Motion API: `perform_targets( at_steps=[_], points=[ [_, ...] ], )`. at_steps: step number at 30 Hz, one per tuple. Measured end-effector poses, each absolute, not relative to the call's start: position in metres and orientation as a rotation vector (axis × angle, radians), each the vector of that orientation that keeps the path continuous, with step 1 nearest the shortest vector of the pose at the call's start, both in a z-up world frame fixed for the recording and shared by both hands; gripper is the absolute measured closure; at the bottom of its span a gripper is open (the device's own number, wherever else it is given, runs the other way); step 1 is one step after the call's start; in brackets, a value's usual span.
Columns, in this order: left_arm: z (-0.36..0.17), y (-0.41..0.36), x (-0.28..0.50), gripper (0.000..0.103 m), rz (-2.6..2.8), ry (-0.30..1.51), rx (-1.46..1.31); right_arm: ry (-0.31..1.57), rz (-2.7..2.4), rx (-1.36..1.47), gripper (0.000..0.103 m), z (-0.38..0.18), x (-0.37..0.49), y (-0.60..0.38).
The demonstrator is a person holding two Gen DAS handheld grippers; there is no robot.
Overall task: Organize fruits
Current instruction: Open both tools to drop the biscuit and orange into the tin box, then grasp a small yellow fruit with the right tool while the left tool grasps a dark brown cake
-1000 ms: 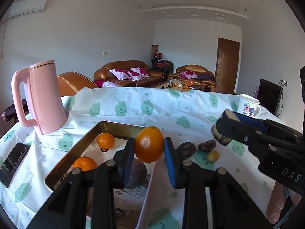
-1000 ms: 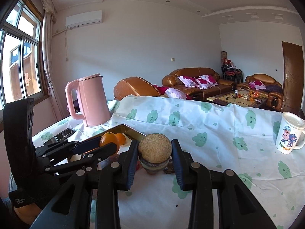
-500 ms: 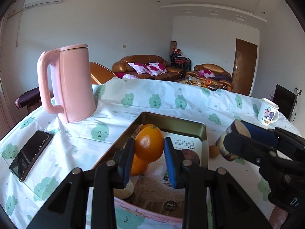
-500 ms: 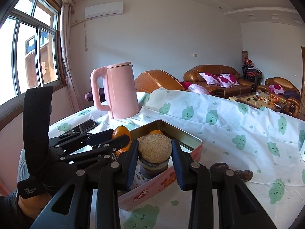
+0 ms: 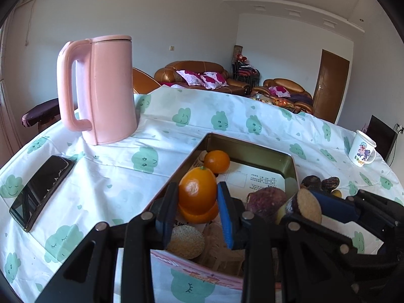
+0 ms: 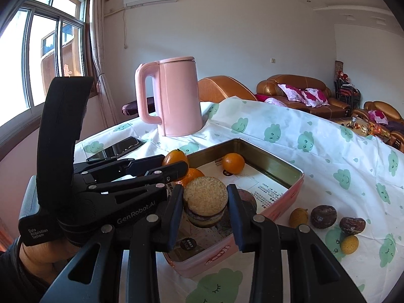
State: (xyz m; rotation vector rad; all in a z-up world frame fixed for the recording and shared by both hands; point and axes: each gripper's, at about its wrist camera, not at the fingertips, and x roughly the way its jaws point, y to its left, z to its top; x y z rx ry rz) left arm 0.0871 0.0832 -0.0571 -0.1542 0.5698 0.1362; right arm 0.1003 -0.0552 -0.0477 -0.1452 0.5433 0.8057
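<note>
Left wrist view: left gripper (image 5: 197, 203) clamps an orange (image 5: 197, 191) above the tin tray (image 5: 248, 147), where another orange (image 5: 217, 161) lies. Right wrist view: right gripper (image 6: 205, 208) pinches a cut purple fruit (image 6: 205, 202) over the same tray's near end (image 6: 277, 202).

Both tools are the same chunky black plastic build. The left gripper (image 6: 174, 165), seen just left of the pink tin (image 6: 265, 202), has a tall curved handle with ribbed edges, white "GenRobot.AI" lettering along its side and a small "Data Acquisition System" label at the butt. Silver round pins sit at every linkage joint. Its fingers (image 5: 224, 214) carry blue pads on the inner faces. The right gripper (image 6: 205, 199), nearest that tin, shows triangular cutouts in its arms and the same silver rivets. A dark sleeve (image 6: 10, 272) shows at the wrist.
</note>
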Motion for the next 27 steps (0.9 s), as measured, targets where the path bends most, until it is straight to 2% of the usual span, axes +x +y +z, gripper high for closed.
perform_targets(
  at_steps=[12, 14, 15, 16, 17, 18, 19, 27],
  points=[
    [-0.063, 0.085, 0.093, 0.068, 0.137, 0.619, -0.135, 0.670, 0.856, -0.170, 0.066, -0.065, 0.112, -0.039],
    [-0.063, 0.085, 0.093, 0.065, 0.141, 0.619, -0.132, 0.682, 0.854, -0.180, 0.065, -0.067, 0.111, -0.038],
    [-0.062, 0.084, 0.092, 0.062, 0.136, 0.613, -0.129, 0.671, 0.846, -0.172, 0.059, -0.065, 0.109, -0.041],
    [-0.061, 0.084, 0.091, 0.056, 0.129, 0.610, -0.130, 0.661, 0.835, -0.167, 0.047, -0.064, 0.108, -0.044],
    [-0.061, 0.083, 0.090, 0.045, 0.124, 0.606, -0.133, 0.653, 0.832, -0.161, 0.042, -0.062, 0.107, -0.047],
    [-0.059, 0.082, 0.088, 0.039, 0.125, 0.595, -0.137, 0.644, 0.834, -0.156, 0.040, -0.061, 0.106, -0.051],
    [-0.057, 0.080, 0.086, 0.028, 0.130, 0.583, -0.132, 0.637, 0.829, -0.153, 0.039, -0.060, 0.104, -0.055],
    [-0.042, 0.076, 0.076, 0.021, 0.128, 0.521, -0.153, 0.590, 0.657, -0.138, 0.039, -0.046, 0.110, -0.136]
  ],
)
